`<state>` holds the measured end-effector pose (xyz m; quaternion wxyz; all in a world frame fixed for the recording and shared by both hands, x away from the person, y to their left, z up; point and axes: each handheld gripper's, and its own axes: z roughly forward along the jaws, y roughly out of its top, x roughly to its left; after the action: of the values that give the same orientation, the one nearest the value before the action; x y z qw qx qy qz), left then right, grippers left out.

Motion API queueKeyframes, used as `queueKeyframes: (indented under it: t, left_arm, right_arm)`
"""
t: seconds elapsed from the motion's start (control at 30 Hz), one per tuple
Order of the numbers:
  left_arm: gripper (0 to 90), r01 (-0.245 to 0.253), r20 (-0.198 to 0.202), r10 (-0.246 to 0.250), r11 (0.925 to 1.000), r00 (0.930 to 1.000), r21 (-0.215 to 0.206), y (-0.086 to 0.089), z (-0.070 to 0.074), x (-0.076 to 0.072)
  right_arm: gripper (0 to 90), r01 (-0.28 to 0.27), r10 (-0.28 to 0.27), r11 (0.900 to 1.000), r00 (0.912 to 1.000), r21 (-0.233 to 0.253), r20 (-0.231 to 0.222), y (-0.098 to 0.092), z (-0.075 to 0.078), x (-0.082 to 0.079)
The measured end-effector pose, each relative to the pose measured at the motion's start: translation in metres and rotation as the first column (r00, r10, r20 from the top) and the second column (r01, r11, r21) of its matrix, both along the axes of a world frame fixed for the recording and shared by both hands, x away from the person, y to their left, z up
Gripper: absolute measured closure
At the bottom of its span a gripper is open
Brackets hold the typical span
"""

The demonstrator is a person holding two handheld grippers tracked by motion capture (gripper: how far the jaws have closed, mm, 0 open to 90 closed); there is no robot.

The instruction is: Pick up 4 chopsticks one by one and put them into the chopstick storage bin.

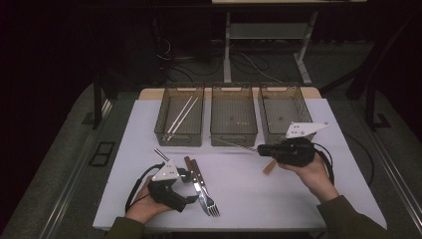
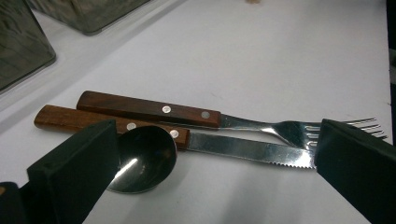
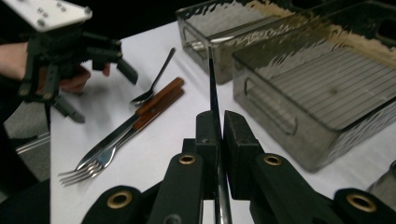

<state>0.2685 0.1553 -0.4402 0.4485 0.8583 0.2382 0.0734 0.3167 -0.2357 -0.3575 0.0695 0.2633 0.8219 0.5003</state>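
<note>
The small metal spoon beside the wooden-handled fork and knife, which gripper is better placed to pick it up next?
Left. The left gripper is open with the small metal spoon between its jaws; the right gripper is shut on a thin dark utensil.

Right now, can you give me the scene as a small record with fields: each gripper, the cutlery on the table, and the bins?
left gripper: open, jaws on either side of the spoon's bowl and the knife blade, gripping nothing
right gripper: shut on a thin dark utensil, held near the middle bin
spoon: on the table, bowl against the knife handle
knife and fork: side by side, wooden handles
left bin: two pale sticks inside
middle bin: contents unclear
right bin: contents unclear
</note>
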Motion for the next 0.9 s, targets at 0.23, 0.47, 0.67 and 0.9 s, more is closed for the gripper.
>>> queueKeyframes:
  t: [0.23,0.47,0.67,0.9]
  left_arm:
    - [0.0,0.005,-0.002,-0.005,1.0,1.0,-0.002,-0.001,0.0,0.0]
    - [0.0,-0.001,-0.001,0.001,1.0,1.0,-0.003,-0.001,0.0,0.0]
    - [0.0,-0.005,-0.005,0.005,1.0,1.0,-0.003,-0.002,-0.001,0.001]
    - [0.0,0.0,-0.002,0.0,1.0,1.0,-0.004,-0.002,0.0,0.001]
  right_arm:
    - [84.8,0.043,-0.043,0.999,0.999,0.031,0.012,0.009,0.009,0.021]
    - [84.8,0.068,-0.069,0.997,0.9975,0.02,0.017,0.03,0.017,0.045]
    - [84.8,0.08,-0.08,0.997,0.9967,-0.005,0.011,0.054,0.024,0.064]
    - [84.8,0.104,-0.103,0.994,0.9945,-0.033,0.017,0.087,0.03,0.086]
